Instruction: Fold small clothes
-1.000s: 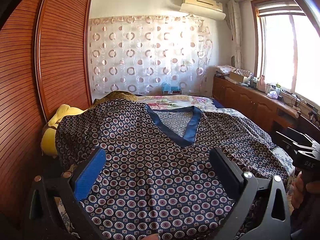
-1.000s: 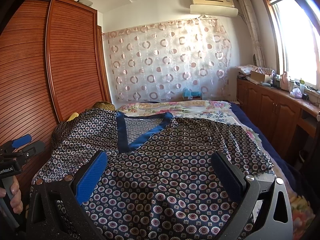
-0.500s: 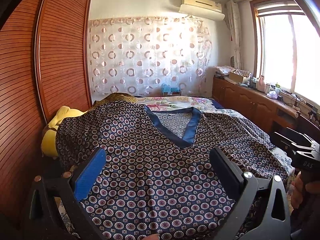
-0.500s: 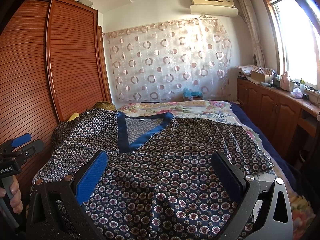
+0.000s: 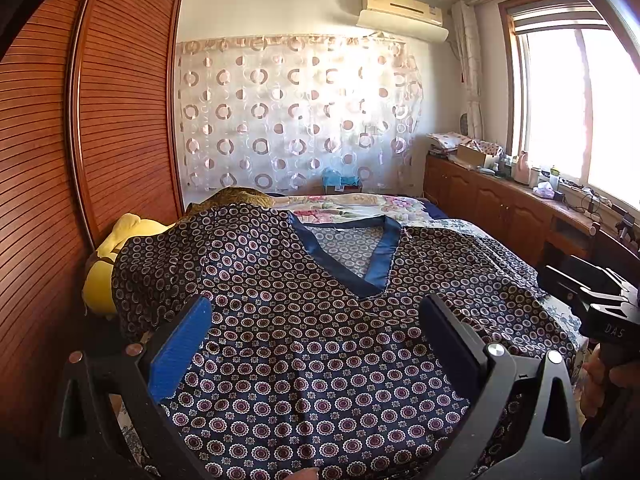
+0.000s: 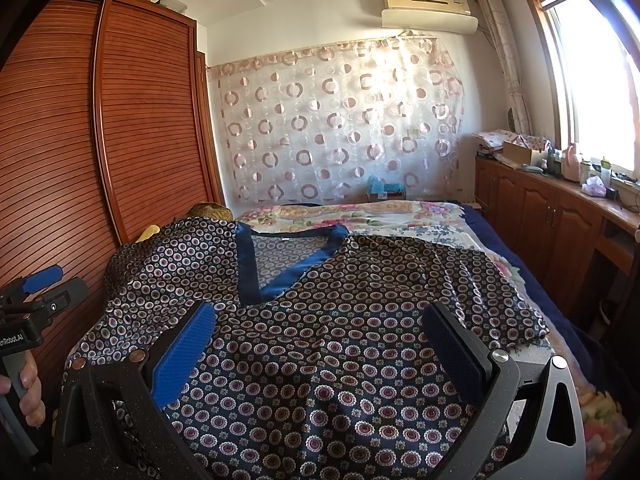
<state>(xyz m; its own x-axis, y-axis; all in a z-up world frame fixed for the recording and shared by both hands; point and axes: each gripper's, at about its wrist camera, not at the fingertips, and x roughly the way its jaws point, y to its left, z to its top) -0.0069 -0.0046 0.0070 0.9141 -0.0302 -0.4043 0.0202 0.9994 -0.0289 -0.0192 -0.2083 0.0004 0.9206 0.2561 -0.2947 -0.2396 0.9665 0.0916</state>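
Note:
A dark blue patterned top with a plain blue V-neck band lies spread flat, front up, over the bed; the right wrist view shows the same top with both sleeves out to the sides. My left gripper hovers open over the top's lower left part, nothing between its fingers. My right gripper is open too, above the lower middle of the garment. Each gripper's handle shows at the edge of the other's view, held by a hand.
The bed has a floral cover beyond the top. A slatted wooden wardrobe runs along the left. A yellow plush toy lies between wardrobe and bed. Low wooden cabinets with clutter stand under the window on the right.
The left wrist view has crept forward and tilted slightly down. The top and the right gripper stay as they were.

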